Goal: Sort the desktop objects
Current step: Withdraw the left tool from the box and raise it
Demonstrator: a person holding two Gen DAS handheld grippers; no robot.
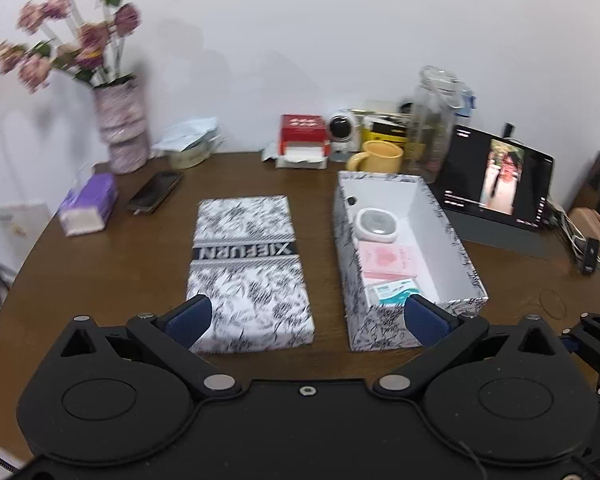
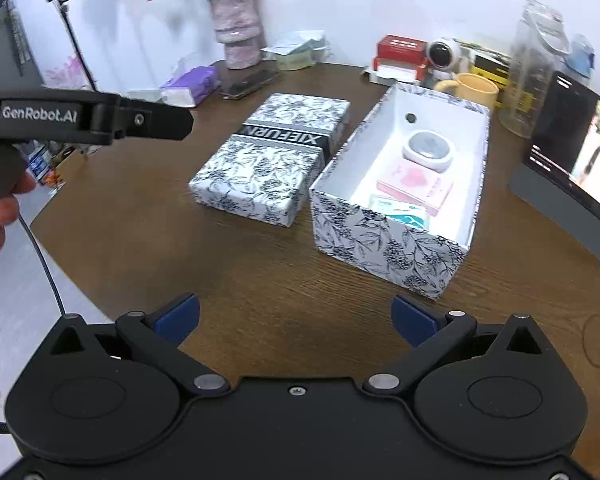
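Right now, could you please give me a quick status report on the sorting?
Left gripper open, empty; right gripper open, empty. Open box holds three items; lid lies beside it on the table. Nothing in the way.

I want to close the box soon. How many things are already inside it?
3, in a row inside the open box: a round white gadget at the far end, a pink packet in the middle, a teal-and-white packet nearest. Smaller things underneath could be hidden.
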